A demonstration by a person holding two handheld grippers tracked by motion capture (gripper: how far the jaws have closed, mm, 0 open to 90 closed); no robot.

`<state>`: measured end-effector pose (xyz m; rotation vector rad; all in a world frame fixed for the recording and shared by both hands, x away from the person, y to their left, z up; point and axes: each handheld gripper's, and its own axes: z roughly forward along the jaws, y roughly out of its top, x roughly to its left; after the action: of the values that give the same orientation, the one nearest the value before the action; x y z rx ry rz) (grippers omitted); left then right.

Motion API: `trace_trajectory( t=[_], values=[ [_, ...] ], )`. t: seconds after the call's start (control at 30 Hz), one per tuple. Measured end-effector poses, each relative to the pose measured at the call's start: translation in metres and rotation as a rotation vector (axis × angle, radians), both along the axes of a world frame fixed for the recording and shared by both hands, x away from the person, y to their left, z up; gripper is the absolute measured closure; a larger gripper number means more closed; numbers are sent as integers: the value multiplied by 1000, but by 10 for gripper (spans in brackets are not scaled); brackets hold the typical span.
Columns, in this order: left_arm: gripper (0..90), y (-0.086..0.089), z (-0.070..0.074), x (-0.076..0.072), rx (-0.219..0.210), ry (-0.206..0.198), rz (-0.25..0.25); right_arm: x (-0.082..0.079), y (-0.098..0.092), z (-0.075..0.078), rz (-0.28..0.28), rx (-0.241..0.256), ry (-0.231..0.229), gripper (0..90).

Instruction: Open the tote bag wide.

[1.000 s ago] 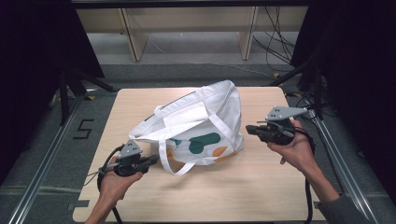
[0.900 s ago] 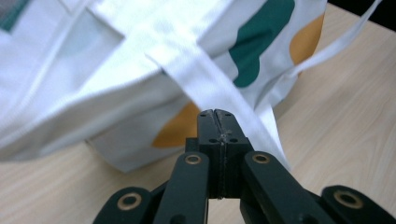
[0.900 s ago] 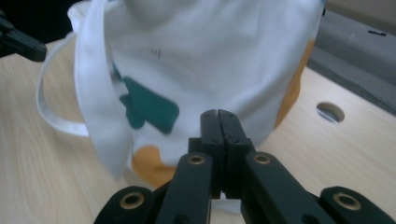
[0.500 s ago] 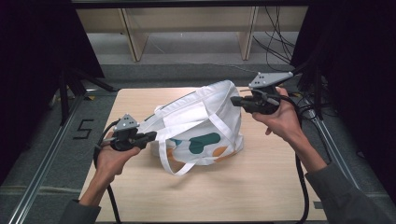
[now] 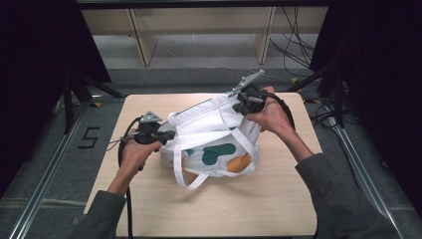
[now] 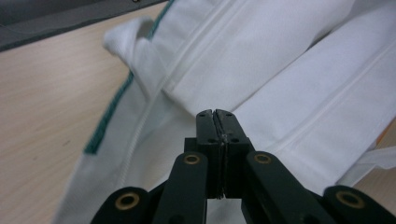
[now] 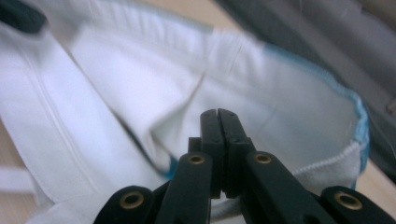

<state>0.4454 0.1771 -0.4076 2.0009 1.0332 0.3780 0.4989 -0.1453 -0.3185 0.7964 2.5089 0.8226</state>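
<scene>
I have brought both grippers inward and upward onto the white tote bag (image 5: 214, 144) within the last second: a second ago they sat low at the bag's two sides, and now each is at its upper rim. At the left, my left gripper (image 5: 166, 135) meets the bag's left rim; in the left gripper view its jaws stand pressed together in front of white fabric, but I cannot tell whether cloth is pinched between them. The bag itself lies at the middle of the table (image 5: 278, 204), its printed side with teal and orange patches facing me, one long strap (image 5: 191, 177) looped loose across the wood toward my side. At the right, my right gripper (image 5: 239, 105) has risen to the far upper corner of the bag, whose rim now stands lifted and taut between the two tools — I judge the mouth is being stretched open or the bag raised. Its jaws likewise appear closed tip to tip over the blue-stitched hem (image 7: 359, 116), grip unconfirmed. The surface is pale wood, bare apart from the bag; beyond it are a grey floor, a light wooden frame (image 5: 142, 40), and trailing cables (image 5: 293, 45) at the right, with dark curtains on both flanks.
</scene>
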Motion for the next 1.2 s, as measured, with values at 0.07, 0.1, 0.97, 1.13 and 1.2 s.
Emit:
trace_trajectory(
  t=[0.07,0.1,0.97,1.13,1.2],
  values=[
    [884,0,-7,1,0,14,-13,3,-8,-21,-5,-53,76,900],
    [884,-1,-10,1,-3,20,-14,4,-11,-28,-11,-62,94,900],
    [879,-93,8,21,71,35,-211,1,-2,-78,-1,101,71,900],
    [893,-114,-11,57,132,103,-159,-5,-6,-96,-5,84,143,900],
    [893,-116,-16,70,140,111,-143,-21,-11,-96,32,90,148,900]
  ],
)
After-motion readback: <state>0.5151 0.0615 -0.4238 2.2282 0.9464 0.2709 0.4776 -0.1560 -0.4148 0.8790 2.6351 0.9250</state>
